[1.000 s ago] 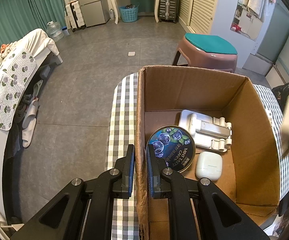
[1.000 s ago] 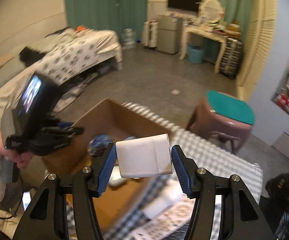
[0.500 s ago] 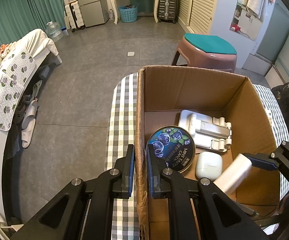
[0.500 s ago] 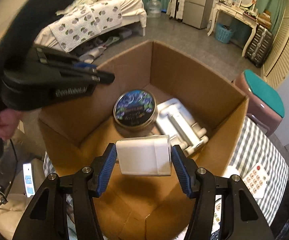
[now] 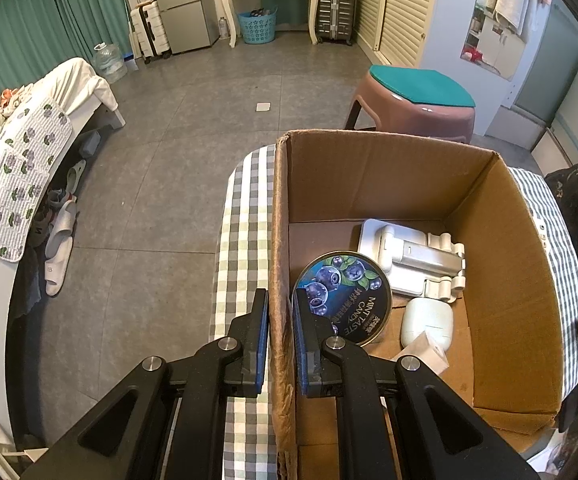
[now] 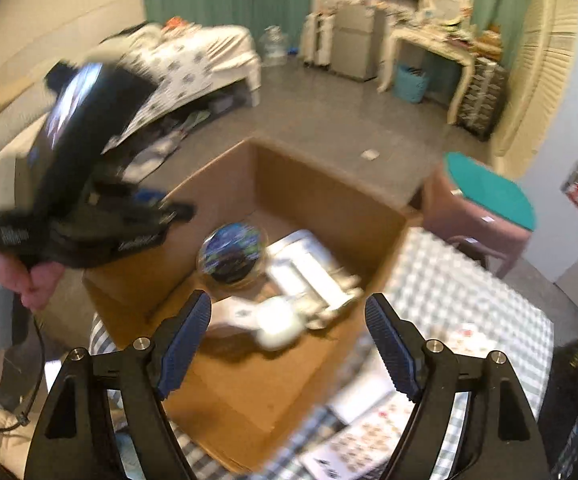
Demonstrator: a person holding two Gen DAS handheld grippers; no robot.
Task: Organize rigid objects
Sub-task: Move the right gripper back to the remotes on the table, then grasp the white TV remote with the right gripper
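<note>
Cardboard box (image 5: 501, 300) wall pinched by left gripper (image 5: 280, 338); right gripper (image 6: 288, 344) fingers just opened, empty.

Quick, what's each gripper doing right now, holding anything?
Left gripper: jaws shut on the cardboard box wall.
Right gripper: jaws just opened, empty; the white box lies inside.
</note>
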